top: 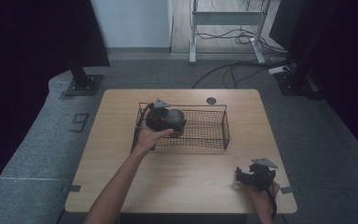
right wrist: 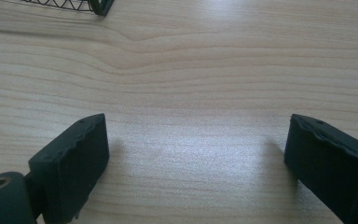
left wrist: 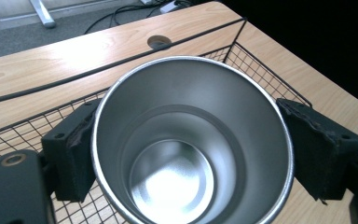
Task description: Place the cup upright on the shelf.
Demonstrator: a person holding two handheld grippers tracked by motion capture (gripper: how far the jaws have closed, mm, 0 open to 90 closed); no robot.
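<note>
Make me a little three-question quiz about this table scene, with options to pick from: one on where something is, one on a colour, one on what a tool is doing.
1. Where is the metal cup?
A. In the wire basket, at its left end
B. On the floor
C. By the table's right near corner

2. What colour is the cup inside?
A. Red
B. Silvery
C. Green

3. What is the right gripper doing?
A. Squeezing the cup
B. Holding the basket
C. Open over bare wooden table, holding nothing

Answers: 1 A, the high view shows it inside the basket's left part. 2 B, the left gripper view shows shiny steel. 3 C, its fingers stand apart with only wood between.
</note>
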